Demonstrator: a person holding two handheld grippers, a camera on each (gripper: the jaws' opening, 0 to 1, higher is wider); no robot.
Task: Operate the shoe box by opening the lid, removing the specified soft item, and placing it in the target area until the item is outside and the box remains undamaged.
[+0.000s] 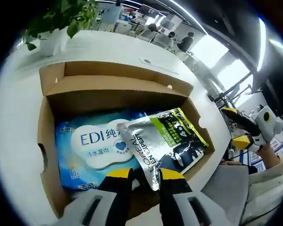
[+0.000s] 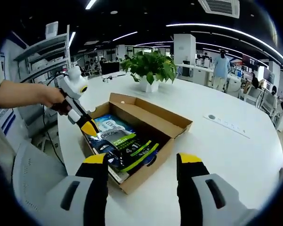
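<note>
Cardboard box (image 2: 146,129) sits open on the white table (image 2: 235,155), lid folded back on the far side. Inside: a silver-and-green pouch (image 1: 167,139) lying on top of a blue wipes pack (image 1: 92,146).

My left gripper (image 1: 146,176) is at the near edge of the box, jaws apart, straddling the pouch's near corner, not clamped yet as far as I can tell. In the right gripper view its yellow tips (image 2: 89,128) are dipped into the box at the pouch's left end. My right gripper (image 2: 143,165) hangs wide open, near the box but clear of it, holding nothing.

Which soft item is wanted I can't tell; I'd guess the pouch, since I'm on it.

Risks:
- Pouch looks slick, and a corner pinch could slip on lift.
- Jaw could catch the wipes pack underneath and drag both.
- Pulling against the near wall could tear or crush cardboard.
- Box is unbraced, so it could slide with the pull. The right gripper could steady it.
</note>
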